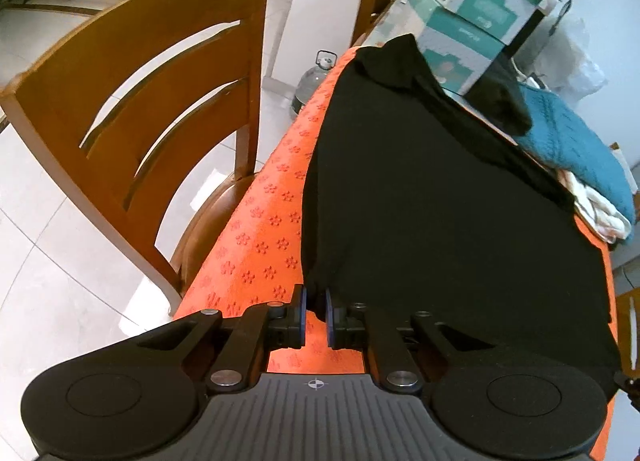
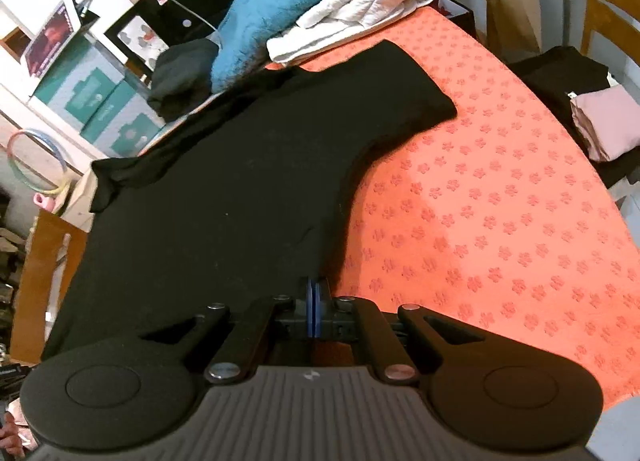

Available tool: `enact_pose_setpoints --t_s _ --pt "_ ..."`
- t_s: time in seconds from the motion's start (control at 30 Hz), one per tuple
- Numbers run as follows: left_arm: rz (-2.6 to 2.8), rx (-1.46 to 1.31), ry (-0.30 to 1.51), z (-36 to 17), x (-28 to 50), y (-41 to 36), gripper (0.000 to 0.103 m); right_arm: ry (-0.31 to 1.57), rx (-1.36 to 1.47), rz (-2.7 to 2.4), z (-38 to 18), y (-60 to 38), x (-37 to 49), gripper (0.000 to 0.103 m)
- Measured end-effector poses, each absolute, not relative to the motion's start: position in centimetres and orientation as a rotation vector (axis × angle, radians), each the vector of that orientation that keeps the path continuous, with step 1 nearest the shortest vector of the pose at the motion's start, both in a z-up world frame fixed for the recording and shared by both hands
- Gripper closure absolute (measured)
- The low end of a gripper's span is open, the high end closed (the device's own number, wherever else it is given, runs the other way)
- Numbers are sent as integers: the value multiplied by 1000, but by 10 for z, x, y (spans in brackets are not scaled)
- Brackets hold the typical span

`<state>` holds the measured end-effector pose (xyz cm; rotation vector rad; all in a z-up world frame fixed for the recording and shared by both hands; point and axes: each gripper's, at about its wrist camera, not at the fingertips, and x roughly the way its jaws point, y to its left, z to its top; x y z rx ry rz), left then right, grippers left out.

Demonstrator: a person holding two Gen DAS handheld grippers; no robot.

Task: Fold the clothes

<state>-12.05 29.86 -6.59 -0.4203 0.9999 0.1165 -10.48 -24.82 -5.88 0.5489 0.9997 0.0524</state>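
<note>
On the orange cloth [image 1: 256,245] lies a black shirt [image 1: 420,201], spread flat. The left gripper [image 1: 315,315] is at the shirt's near corner. Its blue pads [image 1: 303,311] are a little apart, with a bit of black hem between them; I cannot tell if they pinch it. The right gripper [image 2: 315,311] is at the shirt's [image 2: 224,189] near edge, beside the bare cloth [image 2: 500,221]. Its pads [image 2: 310,301] are pressed together, and the shirt edge seems caught in them.

Behind the shirt are a blue fuzzy blanket [image 1: 576,149] and white clothes [image 1: 600,217]. Green and white boxes [image 1: 472,17] stand past them. They have writing on them, but it is too blurry to read.

Only the left view shows a brown chair [image 1: 140,101] beside the table and a water jug [image 1: 316,81] on the floor. Only the right view shows one shirt sleeve [image 2: 404,89] lying out on the cloth, a pink folded thing [image 2: 604,125] on dark clothes [image 2: 560,77] at the far side, and a colourful ring [image 2: 36,159].
</note>
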Motion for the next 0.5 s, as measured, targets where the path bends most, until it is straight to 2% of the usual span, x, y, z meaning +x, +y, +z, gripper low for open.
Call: enact_pose_setpoints --t_s 0.23,0.5 --pt "108 -379 1089 -59 -158 298 92 1063 530 62 -49 -257 -146 102" --pt "160 -378 1222 -104 -198 299 91 1186 519 34 -85 -261 -182 102"
